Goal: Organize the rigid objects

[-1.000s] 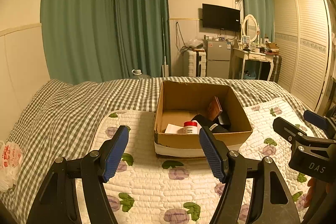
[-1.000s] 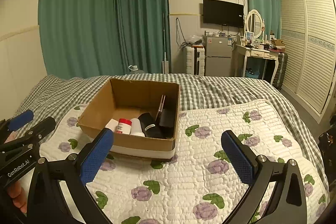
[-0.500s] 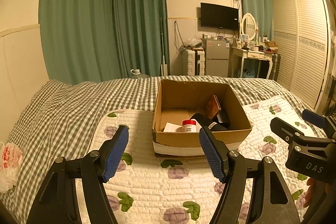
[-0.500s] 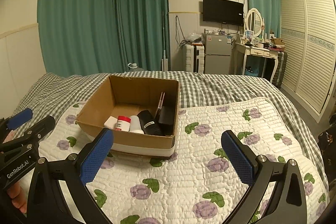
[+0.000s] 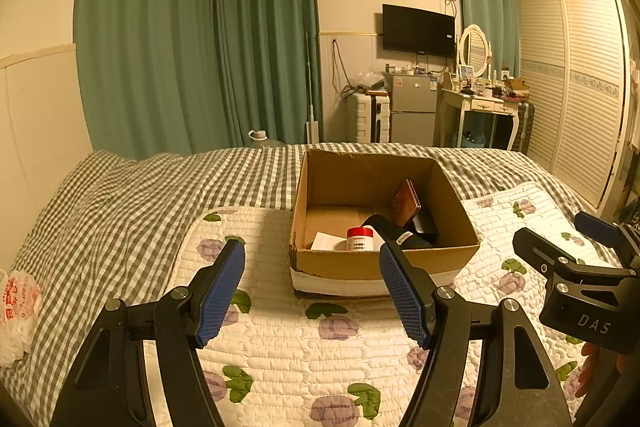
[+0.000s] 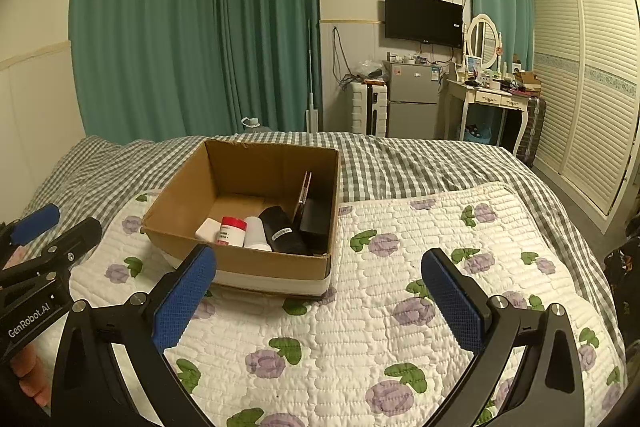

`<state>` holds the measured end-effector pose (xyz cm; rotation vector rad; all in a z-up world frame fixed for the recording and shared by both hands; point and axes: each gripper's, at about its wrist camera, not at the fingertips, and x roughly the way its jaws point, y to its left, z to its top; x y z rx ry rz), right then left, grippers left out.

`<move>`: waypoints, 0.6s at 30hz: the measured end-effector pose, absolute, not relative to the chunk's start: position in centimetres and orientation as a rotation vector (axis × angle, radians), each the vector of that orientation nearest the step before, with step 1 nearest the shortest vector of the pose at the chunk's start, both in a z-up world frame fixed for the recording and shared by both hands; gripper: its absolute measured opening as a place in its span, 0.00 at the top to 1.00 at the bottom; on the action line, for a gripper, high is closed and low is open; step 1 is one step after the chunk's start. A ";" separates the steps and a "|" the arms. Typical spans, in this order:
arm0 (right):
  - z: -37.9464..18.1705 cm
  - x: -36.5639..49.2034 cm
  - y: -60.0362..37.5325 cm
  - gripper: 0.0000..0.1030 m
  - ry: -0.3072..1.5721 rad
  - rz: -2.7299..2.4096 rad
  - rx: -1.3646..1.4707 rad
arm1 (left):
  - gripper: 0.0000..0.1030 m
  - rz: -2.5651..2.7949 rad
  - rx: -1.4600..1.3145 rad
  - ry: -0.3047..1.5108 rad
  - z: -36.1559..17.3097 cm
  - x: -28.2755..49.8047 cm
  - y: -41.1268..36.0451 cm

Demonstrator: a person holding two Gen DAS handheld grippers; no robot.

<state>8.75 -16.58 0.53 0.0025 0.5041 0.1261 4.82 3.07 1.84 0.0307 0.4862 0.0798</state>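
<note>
An open corrugated cardboard box [image 6: 256, 259] is sitting on a quilted floral mat [image 6: 400, 307] over a checked bedspread [image 5: 120, 195]. Inside are lying one red-capped bottle [image 6: 231, 231], one white bottle [image 6: 255, 231], a black cylinder [image 6: 282, 233], perhaps a wallet [image 5: 405, 202]. The left gripper [image 5: 312, 289] and right gripper [image 6: 318, 301] are both hovering spread and empty.

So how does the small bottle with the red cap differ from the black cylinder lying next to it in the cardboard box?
The white bottle with the red cap stands upright, while the black cylinder lies tilted on its side. The bottle is light with a printed label around its body; the cylinder is dark with only a small white sticker. The cylinder looks longer. Both sit inside the open cardboard box near its front wall, untouched by either gripper.
</note>
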 end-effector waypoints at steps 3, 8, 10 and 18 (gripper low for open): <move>0.5 8.7 -16.6 0.00 0.503 0.125 0.004 | 0.29 0.079 0.030 0.486 1.9 4.8 3.1; 0.5 8.8 -16.5 0.00 0.506 0.125 0.003 | 0.29 0.077 0.028 0.486 1.9 4.8 3.0; 0.5 8.7 -16.5 0.00 0.507 0.126 0.005 | 0.29 0.077 0.028 0.487 1.9 4.8 3.0; 0.4 8.9 -16.8 0.00 0.517 0.122 0.008 | 0.29 0.081 0.023 0.496 1.8 4.8 3.0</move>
